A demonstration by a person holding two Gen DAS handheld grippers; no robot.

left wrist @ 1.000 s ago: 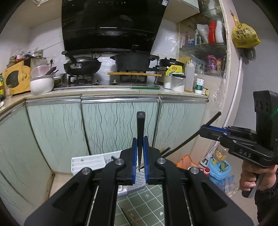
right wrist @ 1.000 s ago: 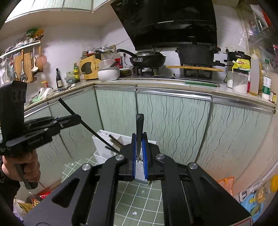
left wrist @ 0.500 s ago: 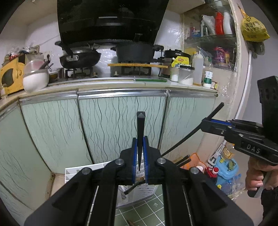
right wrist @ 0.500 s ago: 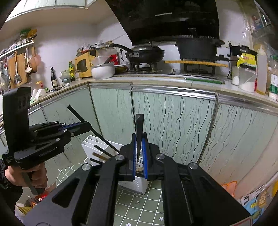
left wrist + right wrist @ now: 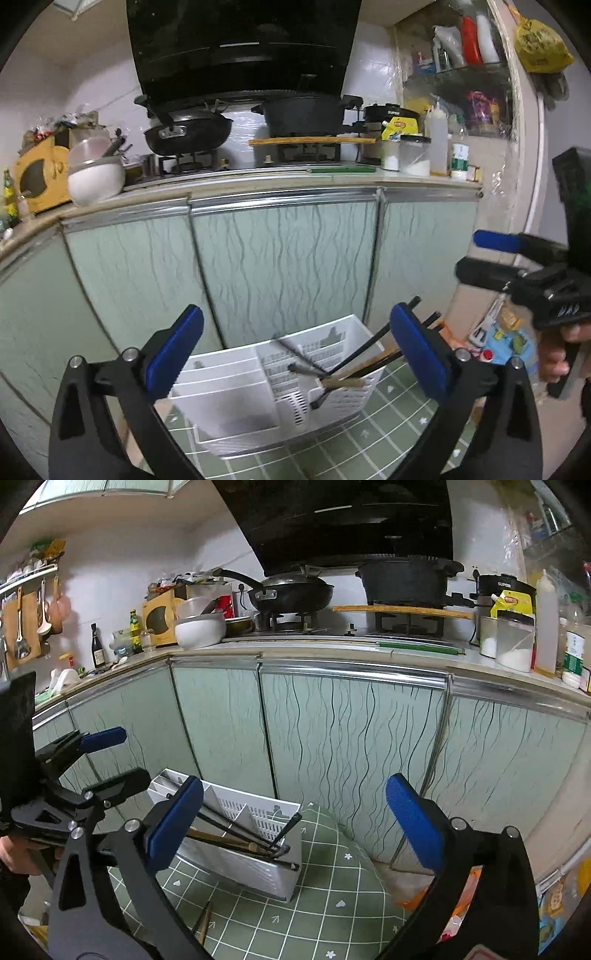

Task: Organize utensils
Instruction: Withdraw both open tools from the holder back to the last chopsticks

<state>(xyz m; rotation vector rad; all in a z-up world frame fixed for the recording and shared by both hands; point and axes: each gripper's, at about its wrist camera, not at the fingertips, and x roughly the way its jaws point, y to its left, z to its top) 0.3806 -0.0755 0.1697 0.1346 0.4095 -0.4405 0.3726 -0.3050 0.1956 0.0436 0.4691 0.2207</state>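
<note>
Left wrist view: left gripper point(image 5: 297, 349) had just sprung wide, nothing between its blue pads, above the white slotted plastic utensil caddy point(image 5: 236, 398) on the green grid-patterned mat point(image 5: 369, 435), where thin, stiff, light-looking black and wooden chopsticks point(image 5: 354, 363) leaned; best pinched mid-shaft, their lower ends hidden in the compartment. Right wrist view: right gripper point(image 5: 295, 819) likewise just opened, empty; a stray wooden stick point(image 5: 205, 921) lay on the mat, partly cut off by the finger.

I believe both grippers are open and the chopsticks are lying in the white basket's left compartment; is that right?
Not quite. In the left wrist view the chopsticks lean in the right compartment of the white basket. Both the left gripper and right gripper are indeed open.
</note>
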